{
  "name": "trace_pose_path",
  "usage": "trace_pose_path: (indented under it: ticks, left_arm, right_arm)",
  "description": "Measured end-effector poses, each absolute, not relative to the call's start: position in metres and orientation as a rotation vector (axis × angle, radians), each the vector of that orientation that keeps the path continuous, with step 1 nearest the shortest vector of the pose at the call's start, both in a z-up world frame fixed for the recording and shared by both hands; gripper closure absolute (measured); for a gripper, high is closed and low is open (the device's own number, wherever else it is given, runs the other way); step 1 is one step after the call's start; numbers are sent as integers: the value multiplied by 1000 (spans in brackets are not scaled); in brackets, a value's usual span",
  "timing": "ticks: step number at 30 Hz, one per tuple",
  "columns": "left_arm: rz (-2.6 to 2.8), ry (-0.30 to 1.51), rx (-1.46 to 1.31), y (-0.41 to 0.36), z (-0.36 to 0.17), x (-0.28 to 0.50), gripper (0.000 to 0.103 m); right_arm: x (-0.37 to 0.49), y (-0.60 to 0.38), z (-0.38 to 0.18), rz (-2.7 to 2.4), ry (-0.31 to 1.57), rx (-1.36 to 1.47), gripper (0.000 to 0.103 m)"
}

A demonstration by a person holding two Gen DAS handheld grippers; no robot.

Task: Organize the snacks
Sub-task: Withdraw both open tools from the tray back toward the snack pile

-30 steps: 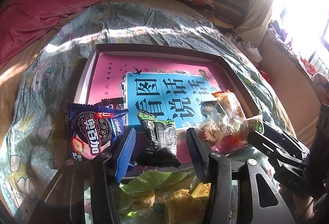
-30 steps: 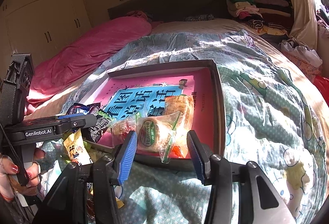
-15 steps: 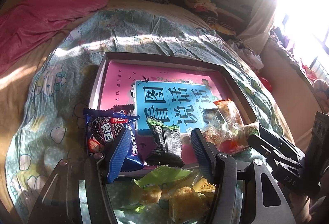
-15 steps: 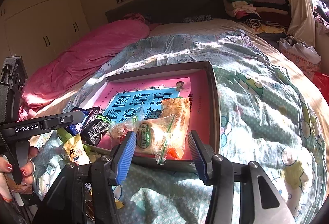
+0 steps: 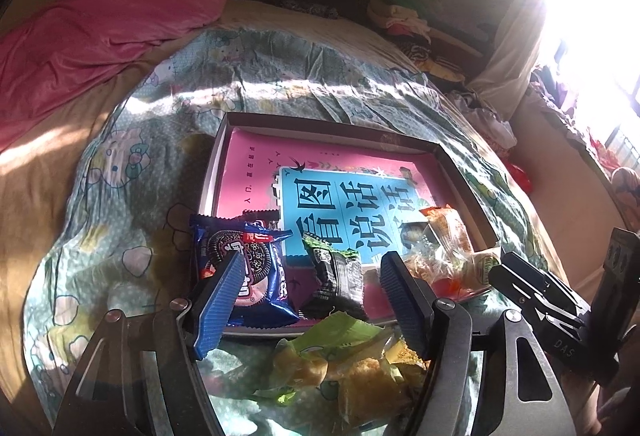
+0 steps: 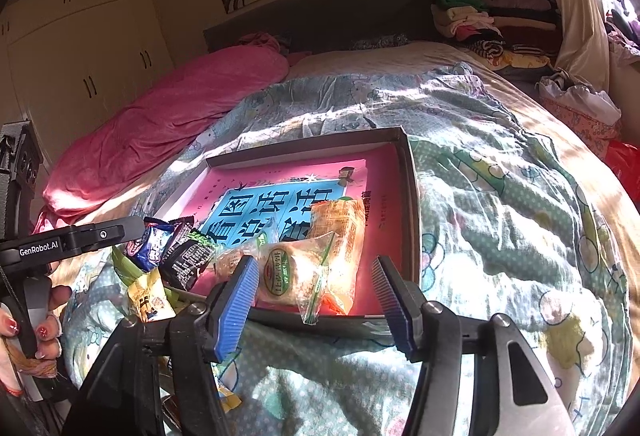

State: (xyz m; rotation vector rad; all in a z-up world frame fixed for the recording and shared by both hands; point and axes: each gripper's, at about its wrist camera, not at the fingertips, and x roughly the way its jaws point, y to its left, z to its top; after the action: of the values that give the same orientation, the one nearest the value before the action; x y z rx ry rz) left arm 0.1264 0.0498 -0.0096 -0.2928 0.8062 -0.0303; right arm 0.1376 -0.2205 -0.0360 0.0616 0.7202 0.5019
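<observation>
A shallow dark box (image 5: 332, 120) with a pink and blue printed bottom lies on the bed. In it lie a blue Oreo pack (image 5: 256, 268), a black snack pack (image 5: 336, 276) and clear-wrapped pastries (image 5: 444, 248). My left gripper (image 5: 312, 300) is open and empty, just in front of the box's near edge, above loose green and yellow snack packs (image 5: 344, 360). My right gripper (image 6: 316, 300) is open and empty at the box's near right end (image 6: 412, 220), in front of the clear-wrapped pastries (image 6: 304, 268). The Oreo pack (image 6: 154, 240) and black pack (image 6: 188, 256) show at its left.
The box rests on a patterned blue-green quilt (image 6: 500, 236). A pink duvet (image 5: 88, 48) lies at the far left. Folded clothes (image 6: 480, 20) pile at the headboard's right. A yellow snack pack (image 6: 148, 296) lies outside the box near the left gripper's body (image 6: 60, 240).
My left gripper has drawn back and up from the box, so the Oreo and black packs sit farther ahead. My right gripper has also backed off slightly. Both stay open.
</observation>
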Motion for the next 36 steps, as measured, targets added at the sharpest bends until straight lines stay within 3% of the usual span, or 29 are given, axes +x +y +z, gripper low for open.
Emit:
trace_pose_path:
  ticks: [18,36]
  left_arm:
    - [21,780,-274,53,-2,112,25]
    - [13,809,-252,45,-2,100,25]
  right_arm:
    - [127,-222,-23,508,655,55,27]
    - [109,-219,-17,537,643,32,23]
